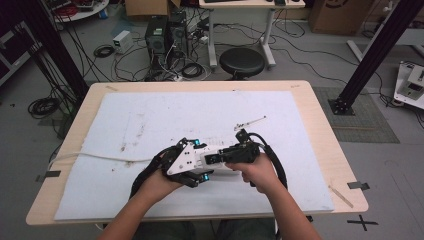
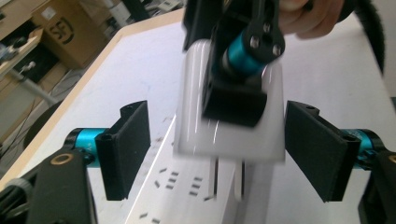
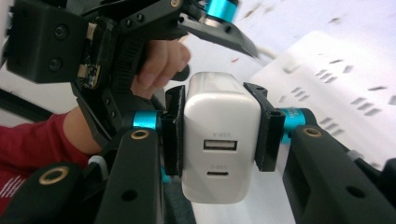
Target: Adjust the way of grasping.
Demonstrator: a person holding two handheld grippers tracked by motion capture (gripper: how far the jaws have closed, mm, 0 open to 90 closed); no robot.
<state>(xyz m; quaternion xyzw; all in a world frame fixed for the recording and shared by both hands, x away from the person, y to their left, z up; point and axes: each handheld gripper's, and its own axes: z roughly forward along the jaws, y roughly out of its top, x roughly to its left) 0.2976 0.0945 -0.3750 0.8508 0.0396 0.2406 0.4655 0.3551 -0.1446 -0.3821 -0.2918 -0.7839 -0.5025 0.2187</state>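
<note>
Right gripper (image 3: 217, 128) clamped on white charger (image 3: 219, 140), 2 ports facing its camera. Charger's prongs (image 2: 229, 179) at white power strip (image 2: 187, 196) on white mat (image 1: 150, 115). Left gripper (image 2: 217, 149) spread wide, flanking charger without contact.

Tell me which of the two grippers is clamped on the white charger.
The right gripper: its fingers press both sides of the white charger. The left gripper stands open around it.
</note>
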